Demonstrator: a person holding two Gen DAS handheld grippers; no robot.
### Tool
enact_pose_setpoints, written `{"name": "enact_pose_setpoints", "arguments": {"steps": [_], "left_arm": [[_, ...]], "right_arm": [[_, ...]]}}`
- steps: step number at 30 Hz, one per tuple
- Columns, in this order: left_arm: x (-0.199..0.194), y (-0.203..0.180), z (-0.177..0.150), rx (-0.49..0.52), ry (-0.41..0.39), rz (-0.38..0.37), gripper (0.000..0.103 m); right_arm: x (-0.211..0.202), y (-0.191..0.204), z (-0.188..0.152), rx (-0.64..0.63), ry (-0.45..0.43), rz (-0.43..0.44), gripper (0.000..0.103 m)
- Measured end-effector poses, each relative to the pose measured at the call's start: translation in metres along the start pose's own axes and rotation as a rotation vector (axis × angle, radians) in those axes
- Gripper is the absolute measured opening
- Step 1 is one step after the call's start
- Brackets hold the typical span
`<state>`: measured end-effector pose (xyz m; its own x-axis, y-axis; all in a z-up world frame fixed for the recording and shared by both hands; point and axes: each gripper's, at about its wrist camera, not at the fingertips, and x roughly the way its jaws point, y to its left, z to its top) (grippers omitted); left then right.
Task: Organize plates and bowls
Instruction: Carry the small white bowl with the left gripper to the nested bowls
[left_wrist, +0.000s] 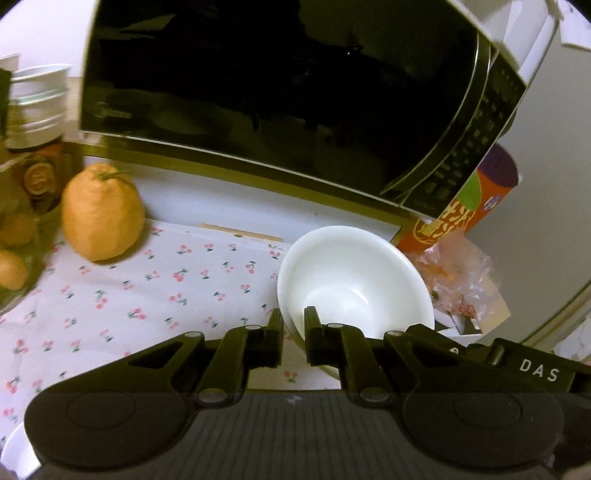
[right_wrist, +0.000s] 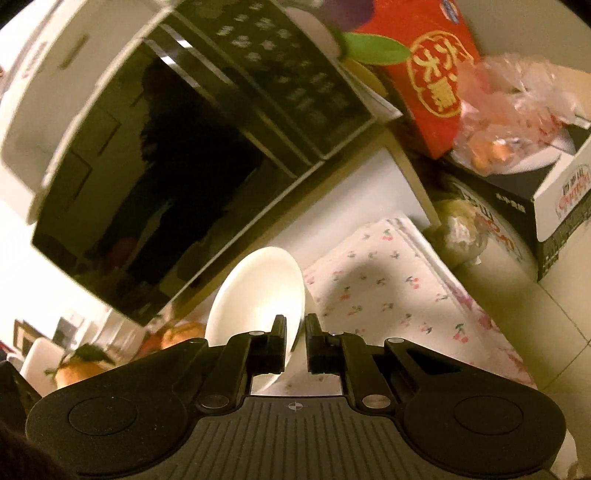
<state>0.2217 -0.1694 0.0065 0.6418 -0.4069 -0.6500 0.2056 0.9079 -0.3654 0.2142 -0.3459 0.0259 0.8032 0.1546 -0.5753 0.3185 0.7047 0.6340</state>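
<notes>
In the left wrist view a white bowl (left_wrist: 354, 280) is held tilted over the cherry-print cloth (left_wrist: 155, 295), its near rim between the fingers of my left gripper (left_wrist: 294, 325), which is shut on it. In the right wrist view another white bowl (right_wrist: 258, 291) is tilted on edge, its rim clamped between the fingers of my right gripper (right_wrist: 295, 328), above the cherry-print cloth (right_wrist: 388, 280). Both bowls hang in front of the black microwave (left_wrist: 266, 92), which also shows in the right wrist view (right_wrist: 177, 177).
A large orange fruit (left_wrist: 101, 214) sits on the cloth at left, beside stacked white containers (left_wrist: 37, 99) and a jar (left_wrist: 37, 177). A red box (left_wrist: 465, 206) and a plastic bag (left_wrist: 458, 273) lie right of the microwave. An open carton (right_wrist: 535, 192) stands at right.
</notes>
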Motion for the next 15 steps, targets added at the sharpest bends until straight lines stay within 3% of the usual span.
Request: {"name": "enact_pose_setpoints", "arguments": {"steps": [15], "left_arm": [[-0.09,0.034,-0.029,-0.042,-0.055,0.01,0.01]], "right_arm": [[-0.049,0.061,-0.053,-0.102,0.066,0.005,0.012]]}}
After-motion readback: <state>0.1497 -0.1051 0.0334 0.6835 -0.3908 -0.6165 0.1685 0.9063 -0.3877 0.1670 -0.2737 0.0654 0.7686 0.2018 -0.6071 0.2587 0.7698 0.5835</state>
